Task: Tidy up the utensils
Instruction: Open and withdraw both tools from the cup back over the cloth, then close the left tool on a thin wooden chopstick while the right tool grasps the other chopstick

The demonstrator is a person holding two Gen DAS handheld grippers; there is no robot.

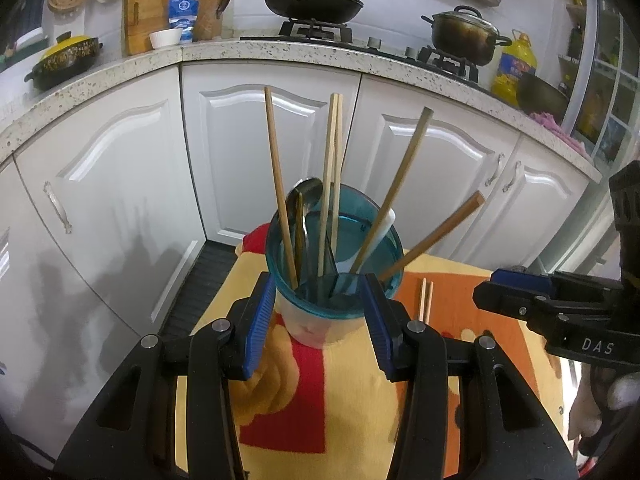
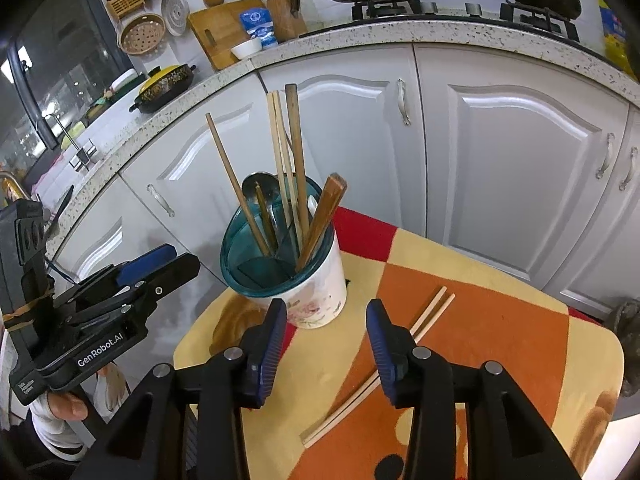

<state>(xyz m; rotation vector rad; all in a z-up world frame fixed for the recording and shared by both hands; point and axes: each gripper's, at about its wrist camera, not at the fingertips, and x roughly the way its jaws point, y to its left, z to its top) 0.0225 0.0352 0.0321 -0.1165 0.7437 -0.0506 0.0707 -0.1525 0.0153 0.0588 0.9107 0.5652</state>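
A white utensil cup (image 1: 308, 326) with a teal divided insert stands on a table covered by a yellow, orange and red cloth (image 1: 460, 316). It holds several wooden chopsticks, a metal spoon (image 1: 310, 196) and a white spoon (image 1: 385, 227). My left gripper (image 1: 318, 280) is open, its blue pads on either side of the cup's near wall. In the right wrist view the left gripper (image 2: 176, 258) stands apart from the cup (image 2: 320, 292). A loose pair of pale chopsticks (image 2: 432, 308) lies on the cloth, running under my open right gripper (image 2: 326, 304), whose jaws hold nothing.
White cabinet doors (image 1: 256, 152) and a speckled counter (image 1: 280, 50) curve behind the table. On the counter are a wok (image 1: 312, 0), a pot (image 1: 466, 34), an oil bottle (image 1: 514, 66), a knife block (image 2: 284, 16) and a cutting board (image 2: 218, 32). The table's far edge runs close behind the cup.
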